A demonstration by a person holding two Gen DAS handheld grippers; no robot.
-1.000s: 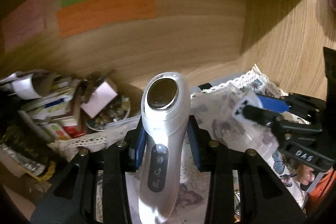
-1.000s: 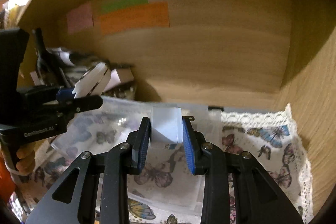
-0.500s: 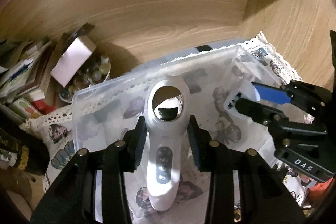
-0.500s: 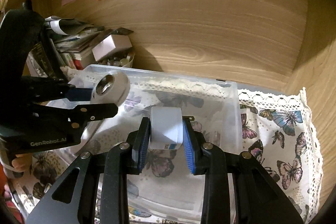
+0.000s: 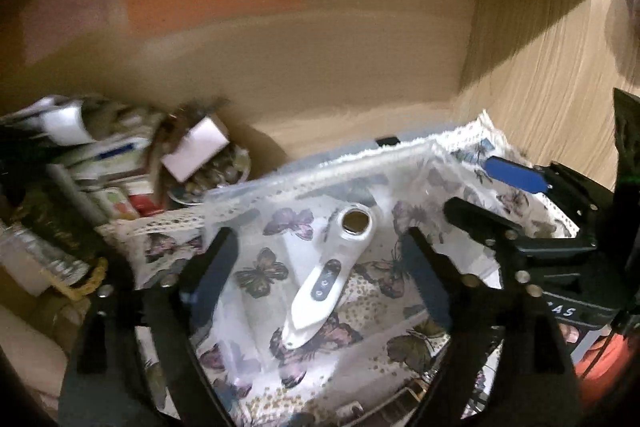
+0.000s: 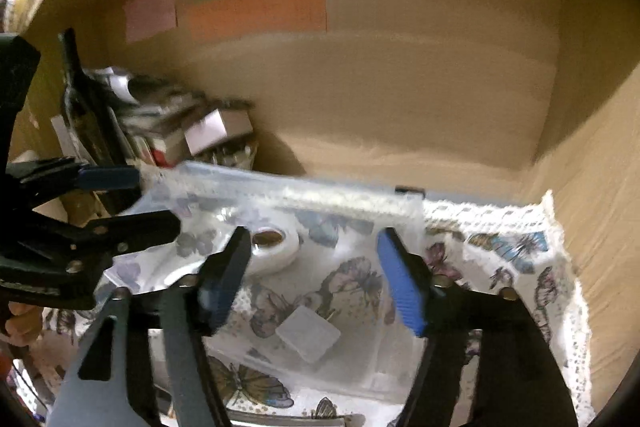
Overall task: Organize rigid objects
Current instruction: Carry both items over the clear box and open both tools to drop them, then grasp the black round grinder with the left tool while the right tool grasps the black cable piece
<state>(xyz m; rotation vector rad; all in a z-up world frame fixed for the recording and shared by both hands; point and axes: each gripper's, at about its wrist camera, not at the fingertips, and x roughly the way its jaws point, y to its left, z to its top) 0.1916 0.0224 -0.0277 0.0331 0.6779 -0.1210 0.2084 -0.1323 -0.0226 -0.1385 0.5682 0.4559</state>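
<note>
A white handheld device (image 5: 334, 269) with a round metal head lies inside a clear plastic bin (image 5: 320, 175) on a butterfly cloth. Its head also shows in the right wrist view (image 6: 274, 247). A small white box (image 6: 308, 333) lies on the bin floor (image 6: 360, 291). My left gripper (image 5: 316, 267) is open and empty above the device; it shows at the left of the right wrist view (image 6: 132, 199). My right gripper (image 6: 314, 267) is open and empty above the box; it shows at the right of the left wrist view (image 5: 472, 187).
The bin stands in a wooden shelf nook with coloured paper notes (image 6: 256, 7) on the back wall. Stacked packets, papers and a small box over a bowl of small items (image 5: 200, 155) crowd the left. A lace-edged butterfly cloth (image 6: 520, 247) covers the shelf floor.
Both grippers have opened and let go. The white device and the small white box now lie in the bin, and both grippers have drawn back upward.
</note>
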